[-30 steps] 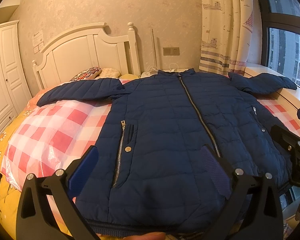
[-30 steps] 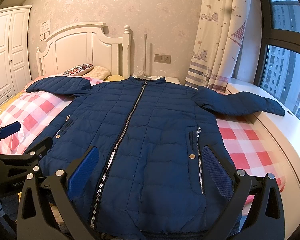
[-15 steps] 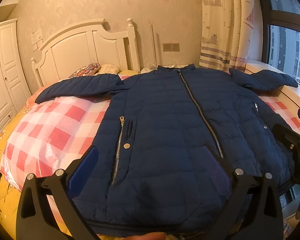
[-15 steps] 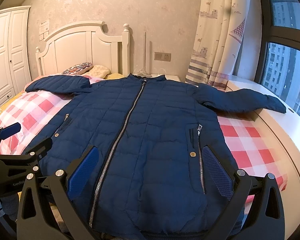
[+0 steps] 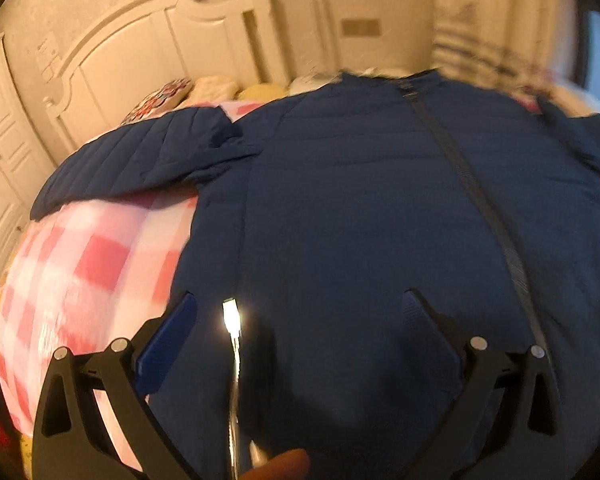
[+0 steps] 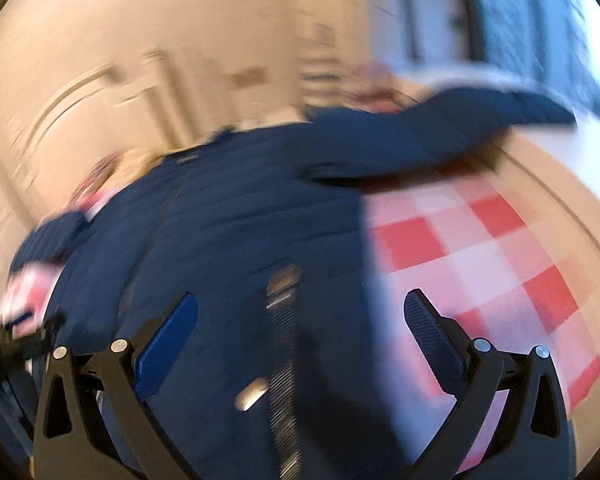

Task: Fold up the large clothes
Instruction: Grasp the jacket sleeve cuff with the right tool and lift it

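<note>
Left gripper (image 5: 298, 312) and right gripper (image 6: 300, 312) both spread wide, holding nothing (right view blurred). Navy jacket (image 5: 380, 220) lies flat on checked bed (image 5: 92, 264), sleeves out; no fold made yet.

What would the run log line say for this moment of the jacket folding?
phase: approach | jacket: flat, zipped, sleeves out | left gripper: open over left pocket | right gripper: open over right pocket | blurred

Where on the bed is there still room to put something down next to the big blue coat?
Bare checked blanket shows on the wardrobe side, between the jacket body and the outstretched sleeve. Another bare patch lies on the window side, below the other sleeve. The middle is all jacket; pillows crowd the headboard end.
</note>
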`<state>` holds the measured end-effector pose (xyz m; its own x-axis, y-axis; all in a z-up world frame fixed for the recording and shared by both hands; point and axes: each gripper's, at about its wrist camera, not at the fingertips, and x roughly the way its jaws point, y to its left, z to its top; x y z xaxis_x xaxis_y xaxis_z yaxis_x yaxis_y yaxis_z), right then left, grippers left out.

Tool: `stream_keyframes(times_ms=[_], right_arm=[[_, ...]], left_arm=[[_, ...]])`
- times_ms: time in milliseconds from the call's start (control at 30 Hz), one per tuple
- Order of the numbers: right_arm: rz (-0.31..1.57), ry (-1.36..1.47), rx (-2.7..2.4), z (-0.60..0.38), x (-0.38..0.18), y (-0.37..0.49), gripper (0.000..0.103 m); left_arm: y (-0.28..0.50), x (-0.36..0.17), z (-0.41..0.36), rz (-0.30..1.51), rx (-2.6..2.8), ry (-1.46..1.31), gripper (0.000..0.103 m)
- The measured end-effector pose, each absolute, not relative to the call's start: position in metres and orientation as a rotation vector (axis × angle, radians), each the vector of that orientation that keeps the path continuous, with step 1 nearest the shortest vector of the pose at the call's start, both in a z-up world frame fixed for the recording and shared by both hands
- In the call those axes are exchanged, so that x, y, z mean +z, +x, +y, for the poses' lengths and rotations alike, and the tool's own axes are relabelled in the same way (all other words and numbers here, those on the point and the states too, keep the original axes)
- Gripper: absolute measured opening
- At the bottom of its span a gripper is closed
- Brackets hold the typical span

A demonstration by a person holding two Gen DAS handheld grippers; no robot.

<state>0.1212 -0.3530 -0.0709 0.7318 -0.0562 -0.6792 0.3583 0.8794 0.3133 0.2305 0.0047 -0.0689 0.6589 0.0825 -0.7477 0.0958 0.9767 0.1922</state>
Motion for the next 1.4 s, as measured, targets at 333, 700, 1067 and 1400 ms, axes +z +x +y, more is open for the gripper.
stream_keyframes(times_ms=[333,700,1067,1400], right_arm=[[0.655,0.726,-0.474,-0.513,-0.092,0.206,0.099],[0.495,0.455,-0.542,-0.490,-0.052,0.240,0.039],[0.548,0.064,-0.035,-0.293,-0.023,0.285,0.039],[0.884,0.248,0.112,-0.296,-0.088,0.286,0.082]], left_arm=[[0.292,-0.098,0.021,0.929,-0.035,0.056,0.101],[0.296,-0.102,0.018,0.956,-0.022,0.030,0.101],[0.290,-0.100,0.022,0.943,-0.039,0.026,0.101],[0.291,-0.099,0.023,0.940,-0.043,0.021,0.101]])
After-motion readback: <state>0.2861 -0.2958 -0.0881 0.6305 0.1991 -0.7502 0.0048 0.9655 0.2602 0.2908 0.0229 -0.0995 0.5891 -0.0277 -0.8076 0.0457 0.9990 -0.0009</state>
